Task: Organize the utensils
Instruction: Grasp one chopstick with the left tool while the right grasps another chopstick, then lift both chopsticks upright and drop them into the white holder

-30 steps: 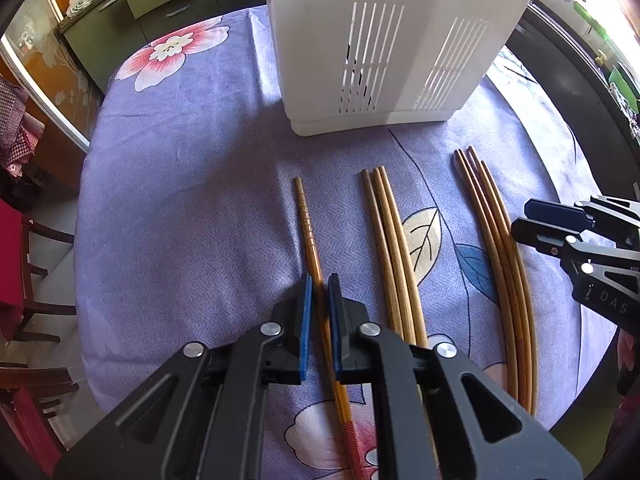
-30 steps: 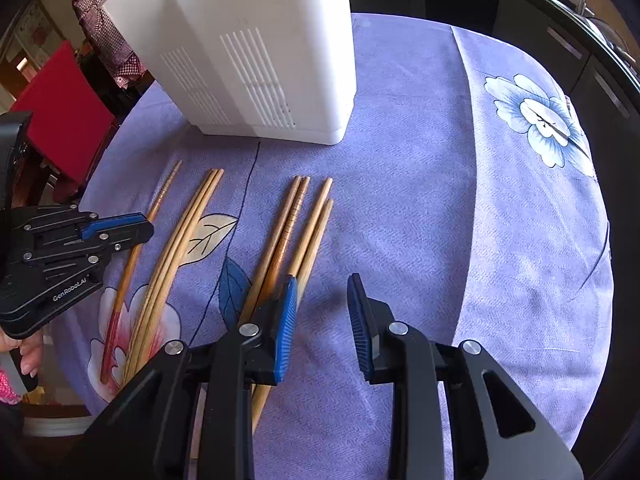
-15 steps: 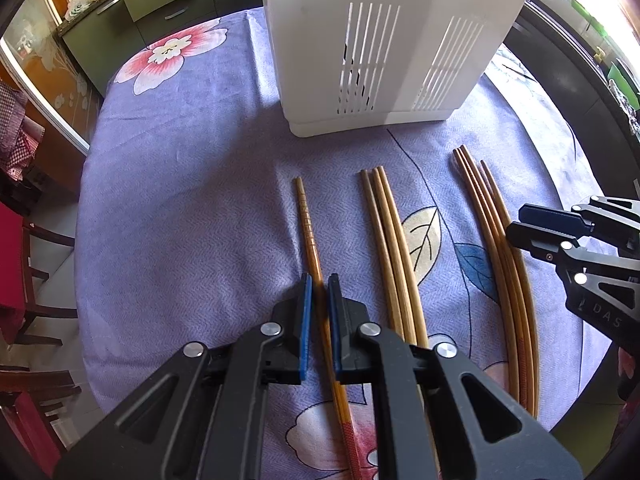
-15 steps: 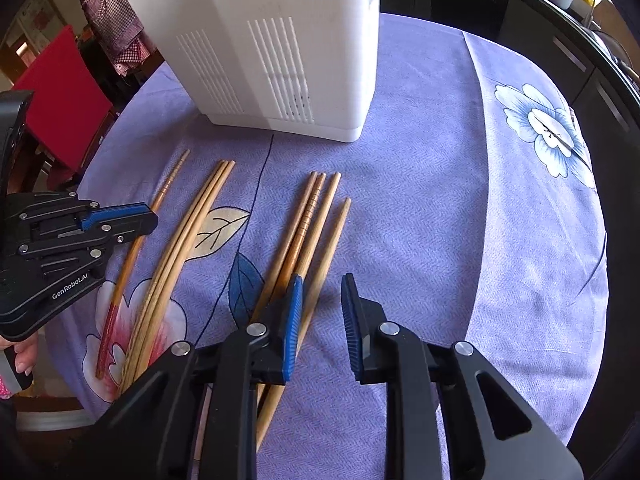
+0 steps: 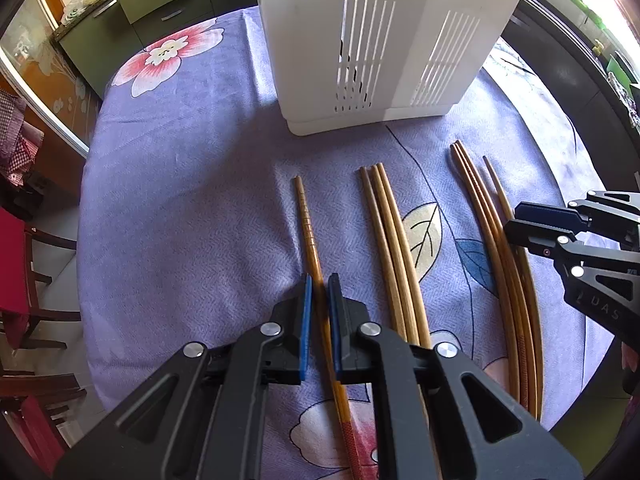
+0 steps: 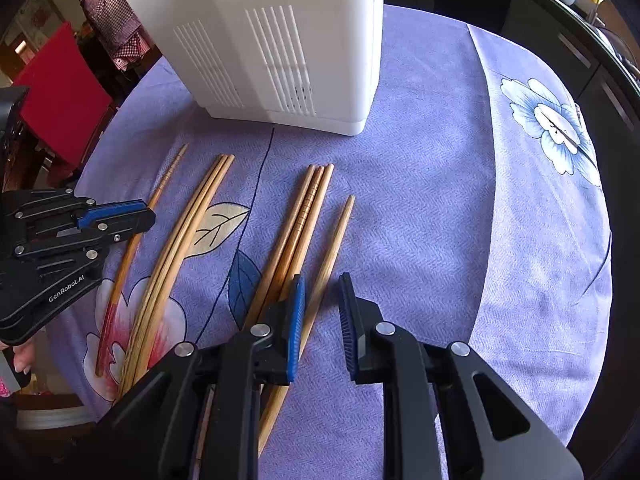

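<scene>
Left gripper (image 5: pixel 319 294) pinches the single chopstick (image 5: pixel 310 232). Right gripper (image 6: pixel 320 300), closing, straddles the stray chopstick (image 6: pixel 334 248) without contact; centre it before lifting.

I see a purple flowered tablecloth (image 5: pixel 180 184) covering the worktop. Beyond it stands a green drawer cabinet (image 5: pixel 160 12). A red chair (image 6: pixel 60 96) sits off to the side, with checked cloth (image 6: pixel 108 8) hanging behind it.

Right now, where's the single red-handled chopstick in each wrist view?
Left wrist: red-handled chopstick runs up the centre, clamped between the left tongs.
Right wrist: far left, partly behind the left tongs, red end lower left.
Shared landmark: white slotted holder behind the chopsticks.
</scene>
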